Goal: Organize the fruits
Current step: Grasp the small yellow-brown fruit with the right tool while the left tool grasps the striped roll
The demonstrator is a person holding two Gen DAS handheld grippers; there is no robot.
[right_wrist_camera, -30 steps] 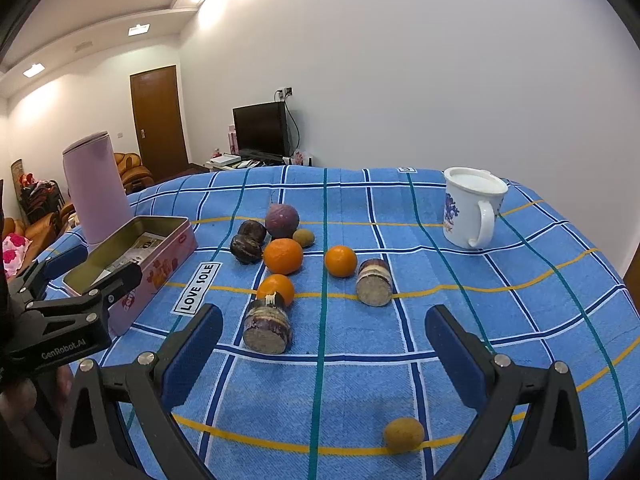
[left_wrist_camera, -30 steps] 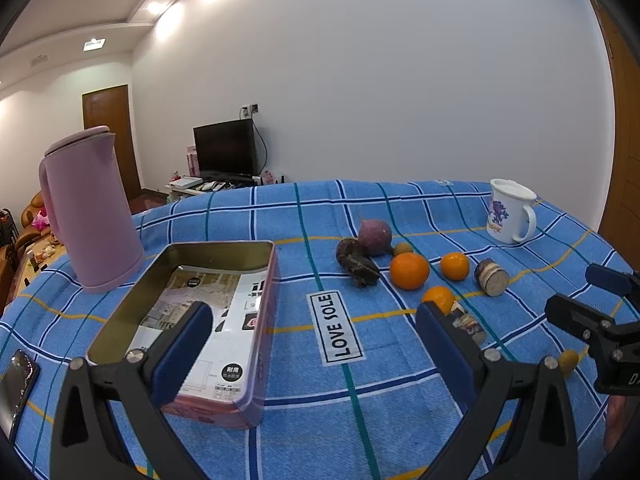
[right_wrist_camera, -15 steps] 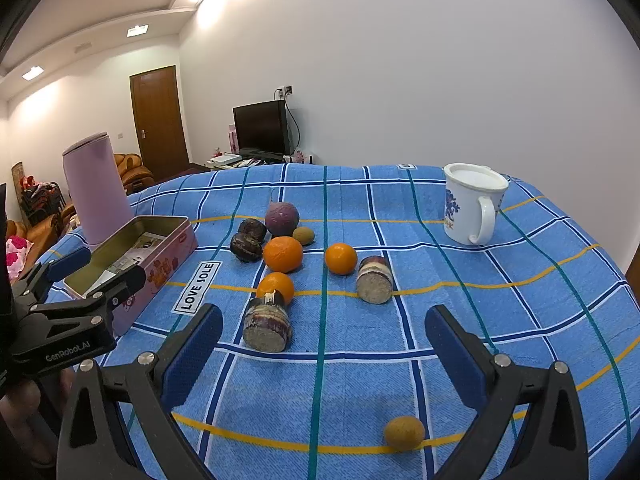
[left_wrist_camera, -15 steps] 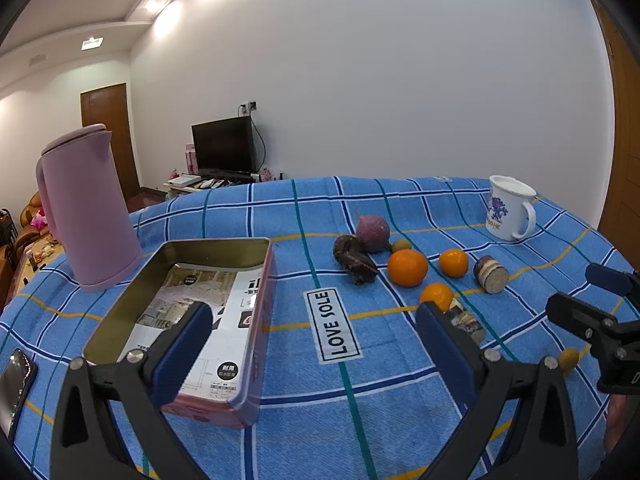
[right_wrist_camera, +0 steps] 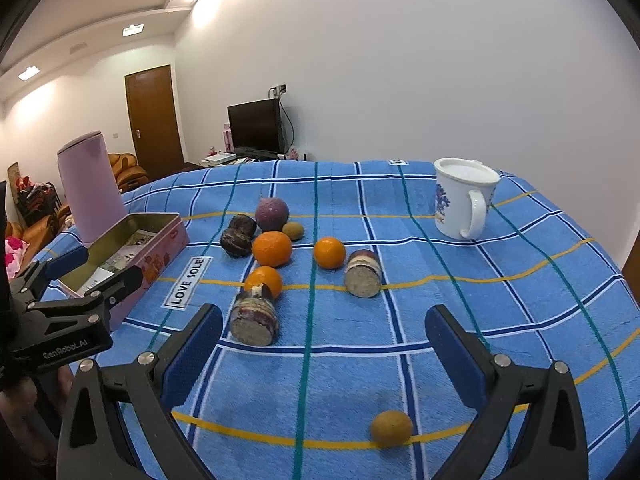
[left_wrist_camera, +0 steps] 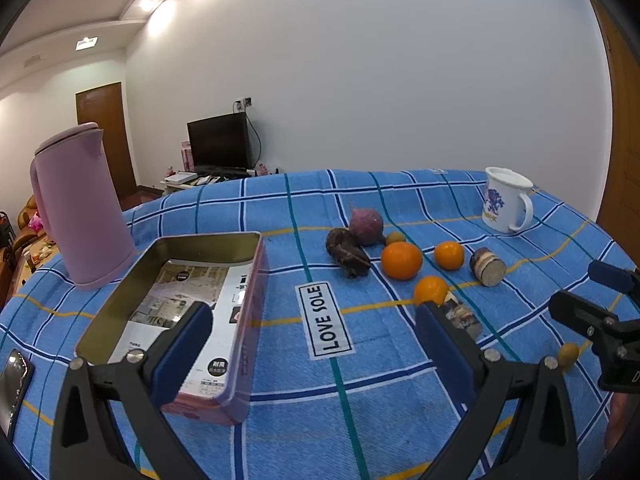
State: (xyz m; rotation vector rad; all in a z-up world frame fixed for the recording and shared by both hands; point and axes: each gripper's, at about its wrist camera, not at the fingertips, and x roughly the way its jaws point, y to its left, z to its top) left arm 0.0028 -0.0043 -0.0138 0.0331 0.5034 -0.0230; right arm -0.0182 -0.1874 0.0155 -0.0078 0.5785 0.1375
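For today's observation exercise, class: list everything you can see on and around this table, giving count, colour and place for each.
Oranges: three, orange, mid-cloth.
Round purple fruit: one, behind the oranges.
Dark fruits: two, blackish, left of the oranges.
Cut chunks: two, purple-skinned, lying on their sides.
Small fruits: two, yellow-brown, one near, one by the purple fruit.
Tin: one, pink, open, left.
Jug: one, pink, behind the tin.
Mug: one, white, far right.
Tablecloth: blue checked.
Phone: one, black, left edge.
Left gripper: open.
Right gripper: open.
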